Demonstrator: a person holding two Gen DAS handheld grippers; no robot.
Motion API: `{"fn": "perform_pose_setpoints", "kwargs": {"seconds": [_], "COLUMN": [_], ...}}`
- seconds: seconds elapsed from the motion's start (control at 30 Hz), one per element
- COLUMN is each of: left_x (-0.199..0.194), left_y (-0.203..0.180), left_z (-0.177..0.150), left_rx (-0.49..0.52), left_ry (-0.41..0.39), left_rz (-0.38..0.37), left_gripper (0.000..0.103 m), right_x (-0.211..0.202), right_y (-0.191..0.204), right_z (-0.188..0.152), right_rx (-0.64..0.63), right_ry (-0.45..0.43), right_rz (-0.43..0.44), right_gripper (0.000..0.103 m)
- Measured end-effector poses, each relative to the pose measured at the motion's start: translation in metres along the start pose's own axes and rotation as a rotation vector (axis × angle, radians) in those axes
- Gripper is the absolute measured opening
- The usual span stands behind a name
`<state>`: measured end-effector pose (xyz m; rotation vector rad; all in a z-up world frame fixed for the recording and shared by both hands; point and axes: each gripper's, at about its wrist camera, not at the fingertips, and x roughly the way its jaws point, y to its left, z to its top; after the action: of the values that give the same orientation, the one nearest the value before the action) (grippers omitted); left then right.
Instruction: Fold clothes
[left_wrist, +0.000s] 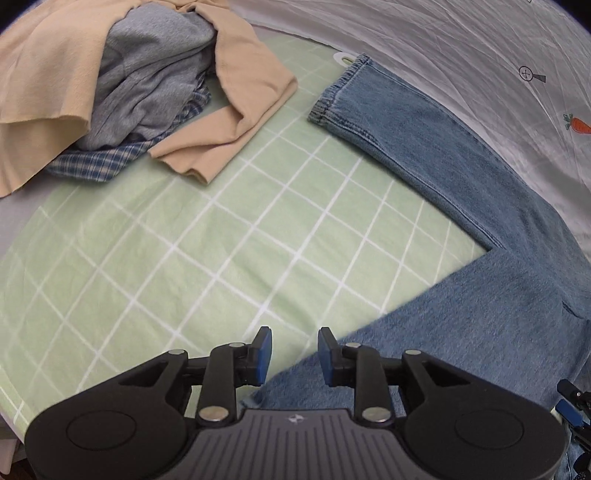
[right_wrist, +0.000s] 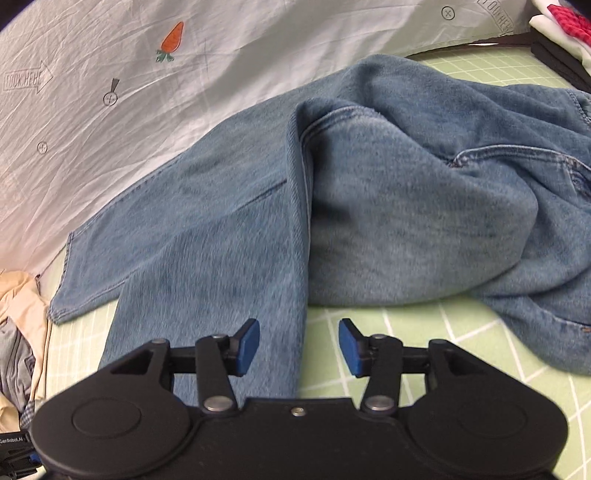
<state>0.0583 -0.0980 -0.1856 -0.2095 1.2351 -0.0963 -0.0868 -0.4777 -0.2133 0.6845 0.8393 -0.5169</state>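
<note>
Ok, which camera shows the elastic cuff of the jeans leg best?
The left wrist view: the gathered elastic cuff lies in full sight on the green checked sheet. The right wrist view shows only a flat hem end.

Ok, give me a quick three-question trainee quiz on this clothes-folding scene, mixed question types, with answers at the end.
1. True or false: the left gripper holds the jeans.
2. Which garment lies spread on the green checked sheet? A) jeans B) red towel C) black coat
3. What sits beyond the sheet's far left corner in the left wrist view?

Key:
1. False; its fingers are apart, gripping nothing.
2. A.
3. A pile of unfolded clothes, beige, grey and plaid.
</note>
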Motion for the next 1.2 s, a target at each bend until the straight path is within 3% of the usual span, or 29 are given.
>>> {"fn": "perform_pose_setpoints", "kwargs": {"seconds": [0.33, 0.73, 0.9, 1.1, 1.2], "left_x": [-0.016, -0.024, -0.028, -0.028, -0.027], "left_y": [-0.013, -0.021, -0.011, 0.001, 0.004], "left_z": [-0.059, -0.086, -0.09, -0.093, -0.092], "left_rx": [0.041, 0.102, 0.109, 0.133, 0.152], "left_ry": [-0.032, -0.049, -0.036, -0.009, -0.004], "left_rz": [0.025, 0.098, 0.122, 0.126, 0.115], "left_gripper": [0.042, 0.045, 0.046, 0.046, 0.048], "right_x": [-0.023, -0.04, -0.034, -0.024, -0.019], "right_y": [-0.012, -0.042, -0.032, -0.014, -0.014], "right_z": [-0.032, -0.051, -0.059, -0.069, -0.072], "right_rx": [-0.11, -0.089, -0.084, -0.049, 0.038], "right_ry": [0.045, 0.062, 0.087, 0.106, 0.123], "right_rz": [0.014, 0.0, 0.056, 0.135, 0.202], "right_gripper": [0.051, 0.056, 0.055, 0.046, 0.042]}}
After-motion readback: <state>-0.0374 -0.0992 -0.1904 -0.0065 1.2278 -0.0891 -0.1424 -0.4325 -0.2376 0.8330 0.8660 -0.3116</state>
